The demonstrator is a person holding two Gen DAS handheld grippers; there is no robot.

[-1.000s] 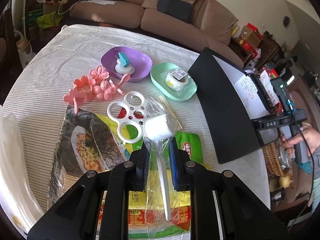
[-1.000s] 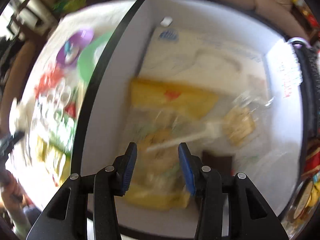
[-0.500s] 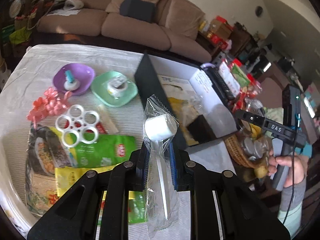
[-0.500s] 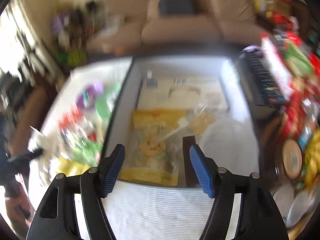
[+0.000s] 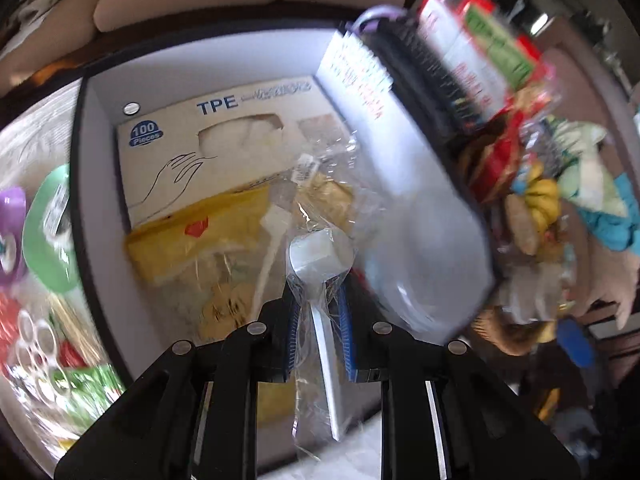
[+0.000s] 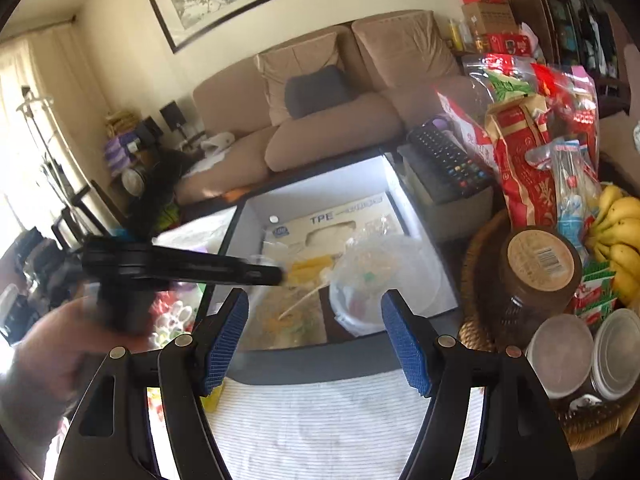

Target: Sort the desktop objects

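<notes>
My left gripper (image 5: 318, 300) is shut on a white spoon in a clear wrapper (image 5: 320, 256) and hangs over the black box with a white inside (image 5: 104, 264). The box holds a TPE glove carton (image 5: 224, 120), a yellow packet (image 5: 192, 236) and another wrapped white utensil (image 5: 272, 232). In the right wrist view the left gripper (image 6: 276, 274) reaches in from the left over the box (image 6: 408, 216), with a hand (image 6: 48, 352) holding it. My right gripper (image 6: 316, 320) stands open and empty above the striped cloth, before the box's near wall.
A green dish (image 5: 48, 232), a purple dish (image 5: 10, 232) and a white ring mould (image 5: 36, 344) lie left of the box. To the right stand a wicker basket (image 6: 476, 248) with jars, bananas (image 6: 620, 232), snack bags and a remote (image 6: 448, 160). A sofa is behind.
My left gripper carried the wrapped spoon from the left of the table to over the box and tipped downward. My right gripper opened wider, drew back from the box and tilted up.
</notes>
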